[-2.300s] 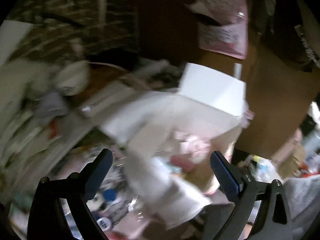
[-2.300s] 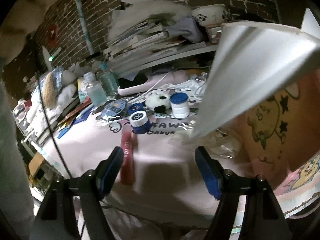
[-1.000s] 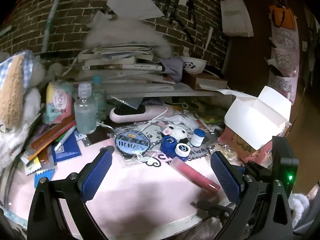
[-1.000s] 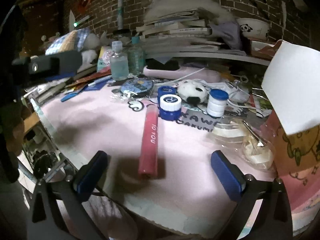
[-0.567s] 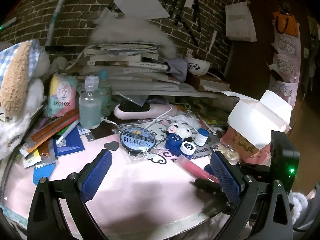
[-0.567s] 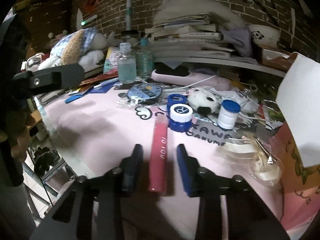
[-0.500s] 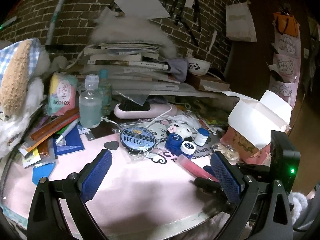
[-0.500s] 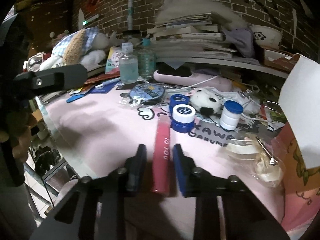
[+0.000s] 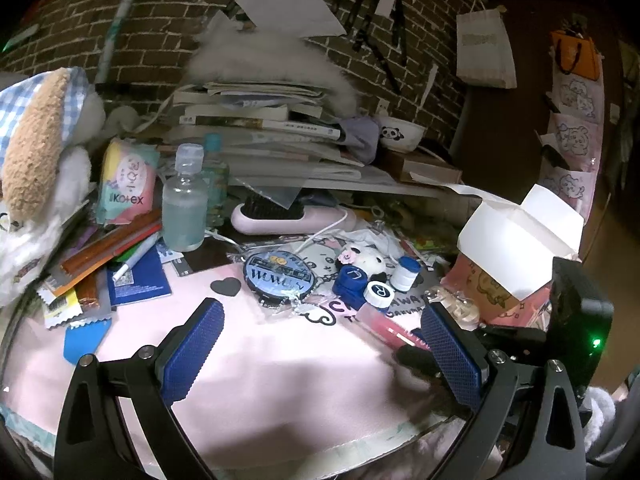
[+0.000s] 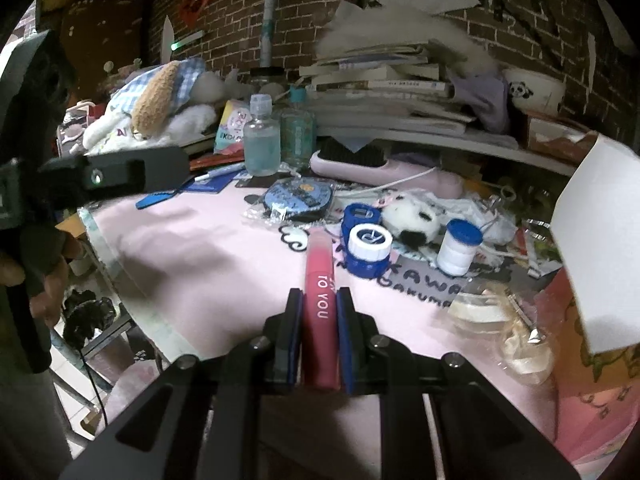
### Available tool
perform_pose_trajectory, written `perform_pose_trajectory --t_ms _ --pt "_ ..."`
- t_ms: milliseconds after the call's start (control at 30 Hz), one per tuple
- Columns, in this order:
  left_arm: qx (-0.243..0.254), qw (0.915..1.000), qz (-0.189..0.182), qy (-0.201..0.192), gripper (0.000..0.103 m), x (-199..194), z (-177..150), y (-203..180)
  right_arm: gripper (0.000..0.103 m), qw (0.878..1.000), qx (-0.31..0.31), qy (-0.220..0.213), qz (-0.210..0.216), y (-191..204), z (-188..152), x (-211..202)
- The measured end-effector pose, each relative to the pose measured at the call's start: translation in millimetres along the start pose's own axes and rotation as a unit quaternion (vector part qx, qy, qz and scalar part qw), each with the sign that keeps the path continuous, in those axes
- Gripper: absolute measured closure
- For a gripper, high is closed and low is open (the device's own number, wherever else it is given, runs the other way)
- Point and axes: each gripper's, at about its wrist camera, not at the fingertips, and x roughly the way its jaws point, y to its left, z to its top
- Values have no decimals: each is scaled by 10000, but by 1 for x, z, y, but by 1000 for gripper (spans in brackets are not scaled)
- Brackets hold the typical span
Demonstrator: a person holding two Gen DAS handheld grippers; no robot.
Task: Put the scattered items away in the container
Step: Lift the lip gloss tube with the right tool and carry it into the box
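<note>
Both pads of the right tool (image 10: pixel 319 318) clamp the pink tube (image 10: pixel 320 292), its length pointing away.

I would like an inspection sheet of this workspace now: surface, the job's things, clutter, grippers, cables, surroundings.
Surface: pink mat, near part bare.
Job's things: pink tube lying on the mat; open pink box with white flaps at the right.
Clutter: blue-and-white lens case, small white bottle, panda plush, clear bottle, book stack.
Grippers: right gripper closed on the tube; left gripper open, empty.
Cables: white cable beside the hairbrush.
Surroundings: brick wall, hanging papers.
</note>
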Motion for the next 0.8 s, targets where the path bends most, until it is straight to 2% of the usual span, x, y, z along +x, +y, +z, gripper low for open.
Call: perform_pose_trajectory --t_ms 267,533,667,800 --pt "-81 9999 77 46 4 2 -1 3 89 9990 -290 -302 -172 4 25 -23" --pt "-64 10000 45 25 4 3 2 0 89 9953 -445 -618 -598 -11 62 -62" --pt "-58 10000 40 35 4 3 2 -2 89 9940 -393 -601 -821 -33 79 -81" --pt "-25 9999 54 83 4 6 2 -6 89 9935 -287 -360 -1039 -64 88 -98"
